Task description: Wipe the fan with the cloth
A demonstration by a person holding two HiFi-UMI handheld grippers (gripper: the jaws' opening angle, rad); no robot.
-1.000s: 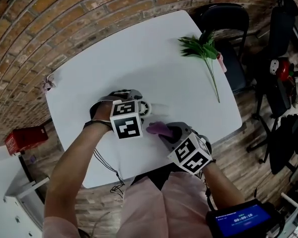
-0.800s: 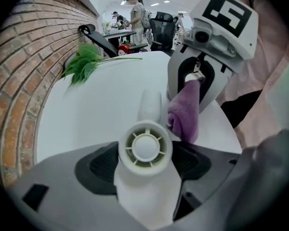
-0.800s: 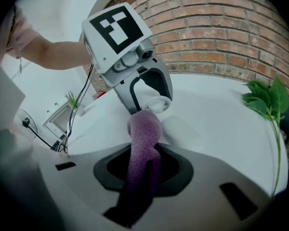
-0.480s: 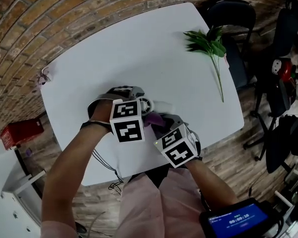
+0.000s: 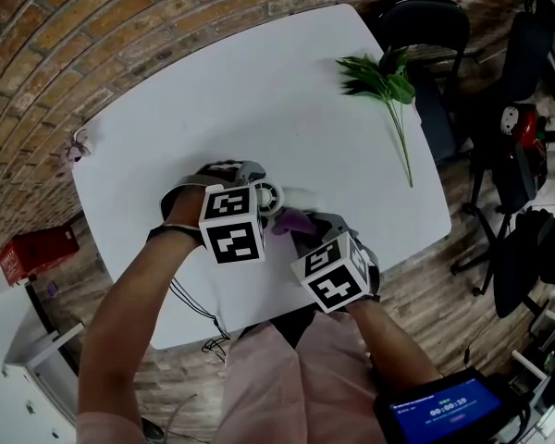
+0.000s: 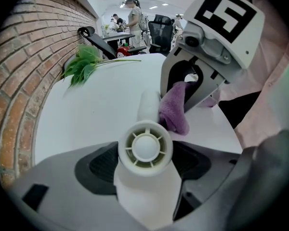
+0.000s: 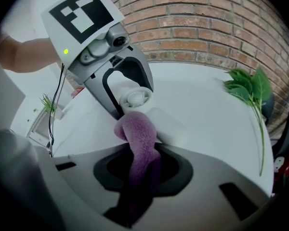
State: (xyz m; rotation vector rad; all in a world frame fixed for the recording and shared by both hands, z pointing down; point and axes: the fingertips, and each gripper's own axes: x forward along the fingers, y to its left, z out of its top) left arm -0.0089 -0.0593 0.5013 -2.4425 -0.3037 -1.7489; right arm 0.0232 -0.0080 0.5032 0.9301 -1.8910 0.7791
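Observation:
A small white fan (image 6: 145, 148) sits between the jaws of my left gripper (image 6: 145, 161), its round head facing the camera. In the head view the fan (image 5: 270, 197) shows just past my left gripper (image 5: 257, 195) at the table's middle front. My right gripper (image 7: 142, 170) is shut on a purple cloth (image 7: 137, 134). The cloth's free end rests against the fan (image 7: 136, 98) and its white body. From the left gripper view the cloth (image 6: 176, 110) touches the fan's side, with the right gripper (image 6: 190, 88) behind it. My right gripper (image 5: 302, 227) is just right of the left one.
A green leafy sprig (image 5: 388, 86) lies at the far right of the white table (image 5: 213, 109). A black chair (image 5: 425, 35) stands beyond that corner. A small pink item (image 5: 77, 146) sits at the table's left edge. A red box (image 5: 37, 252) is on the floor at left.
My right gripper has moved left and up with the cloth, from apart from the fan to against it. The left gripper has held the fan nearly still.

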